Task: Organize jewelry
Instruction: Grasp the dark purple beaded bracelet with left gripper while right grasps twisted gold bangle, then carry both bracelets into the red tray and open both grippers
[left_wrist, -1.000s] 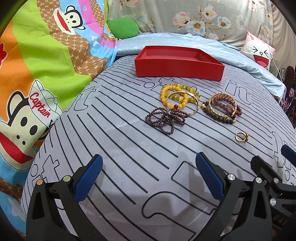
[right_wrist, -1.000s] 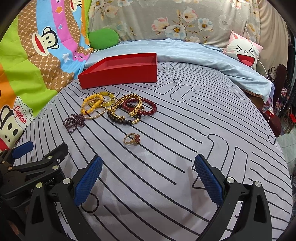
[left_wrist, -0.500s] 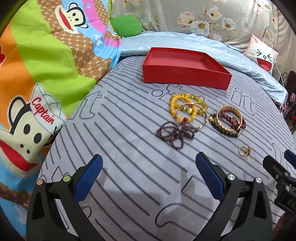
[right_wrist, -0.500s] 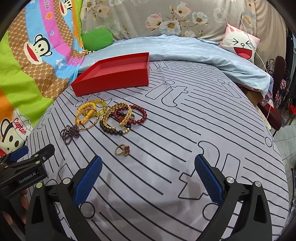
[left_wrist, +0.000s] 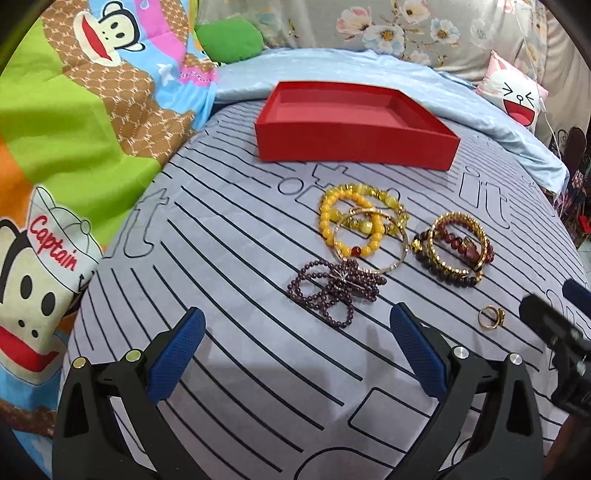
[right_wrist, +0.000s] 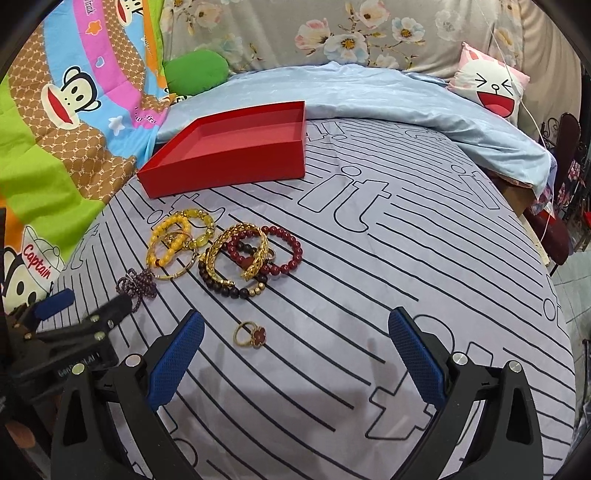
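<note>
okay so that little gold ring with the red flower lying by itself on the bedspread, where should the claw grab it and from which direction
Probably pinch the gold ring across its band, coming straight down with the right claw, which is open and nearest. The ring lies tilted on the soft bedspread with the red flower to its right, so close the fingers on the plain band, clear of the flower. Nothing crowds it.

Both wrist views looked forward and slightly downward over a grey bedsheet with black line print (left_wrist: 229, 229), from close above it. The left view sat left of the right view. Both shared the shallow red cardboard tray (left_wrist: 354, 147) (right_wrist: 236, 162) and the clustered beaded bracelets (left_wrist: 364, 221) (right_wrist: 255, 254).
</note>
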